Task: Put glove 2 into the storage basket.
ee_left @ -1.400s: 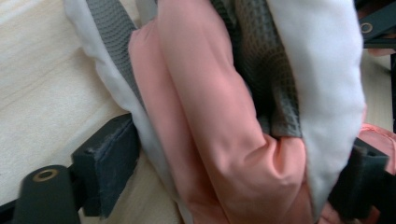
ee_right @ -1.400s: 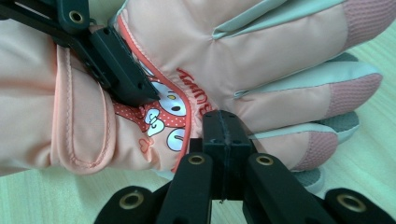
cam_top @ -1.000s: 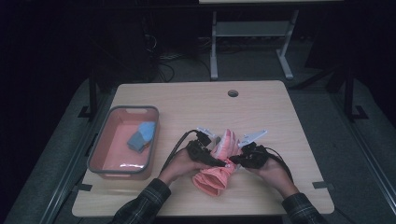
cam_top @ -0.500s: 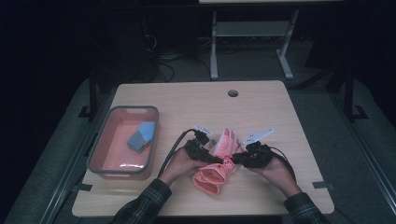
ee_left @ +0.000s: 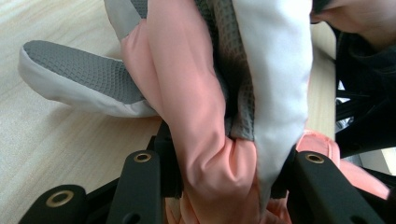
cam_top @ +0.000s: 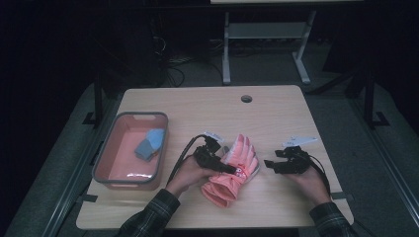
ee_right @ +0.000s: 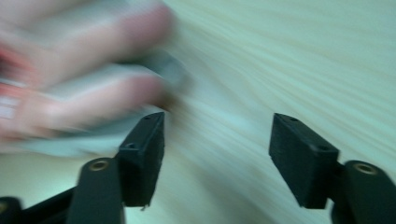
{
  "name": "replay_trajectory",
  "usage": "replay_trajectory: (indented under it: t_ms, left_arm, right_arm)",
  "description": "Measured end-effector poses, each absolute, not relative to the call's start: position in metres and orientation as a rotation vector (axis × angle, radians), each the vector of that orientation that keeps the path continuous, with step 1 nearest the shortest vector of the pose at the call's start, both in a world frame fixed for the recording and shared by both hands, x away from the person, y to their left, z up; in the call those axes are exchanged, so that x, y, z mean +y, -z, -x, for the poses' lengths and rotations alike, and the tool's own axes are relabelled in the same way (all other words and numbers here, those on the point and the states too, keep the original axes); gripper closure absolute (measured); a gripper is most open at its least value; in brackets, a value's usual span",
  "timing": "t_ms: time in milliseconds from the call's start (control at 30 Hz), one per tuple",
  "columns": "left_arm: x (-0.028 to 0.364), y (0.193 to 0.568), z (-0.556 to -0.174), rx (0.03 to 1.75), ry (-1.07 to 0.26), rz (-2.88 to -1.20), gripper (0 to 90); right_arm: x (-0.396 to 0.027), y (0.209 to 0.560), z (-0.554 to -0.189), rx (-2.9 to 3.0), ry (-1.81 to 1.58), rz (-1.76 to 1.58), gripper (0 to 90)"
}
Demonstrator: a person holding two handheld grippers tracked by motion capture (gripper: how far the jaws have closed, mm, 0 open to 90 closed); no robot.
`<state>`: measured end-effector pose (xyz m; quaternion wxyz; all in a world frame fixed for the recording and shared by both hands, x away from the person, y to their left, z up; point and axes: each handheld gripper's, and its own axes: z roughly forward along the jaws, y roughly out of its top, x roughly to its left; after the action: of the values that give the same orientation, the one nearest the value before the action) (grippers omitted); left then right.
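Jaws of the right gripper [cam_top: 269, 163] have just been opening and now stand wide with nothing between them; since the earlier frames it has let go of the coral-pink padded fabric glove [cam_top: 236, 168] and drawn off to the right, well apart. The left gripper [cam_top: 228, 168] stays clamped on the glove's middle. The glove lies on the wooden bench [cam_top: 276, 118], long axis diagonal, fingers pointing up-right, cuff toward the near edge.
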<state>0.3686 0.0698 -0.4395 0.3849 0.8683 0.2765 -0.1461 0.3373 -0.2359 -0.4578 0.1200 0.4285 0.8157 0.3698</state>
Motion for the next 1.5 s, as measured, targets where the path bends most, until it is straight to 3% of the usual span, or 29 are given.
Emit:
replay_trajectory:
  t_ms: [133, 533, 1500]
  left_arm:
    - [0.073, 0.431, -0.367, 0.687, 0.345, -2.211, 59.0]
    - [0.082, 0.41, -0.364, 0.691, 0.261, -2.211, 58.8]
    - [0.169, 0.33, -0.381, 0.835, 0.11, -2.121, 58.1]
  right_arm:
    - [-0.241, 0.468, -0.344, 2.344, -1.011, -1.285, 24.7]
    - [-0.241, 0.482, -0.344, 2.292, -1.01, -1.238, 13.9]
    - [-0.24, 0.483, -0.344, 2.294, -1.007, -1.239, 13.2]
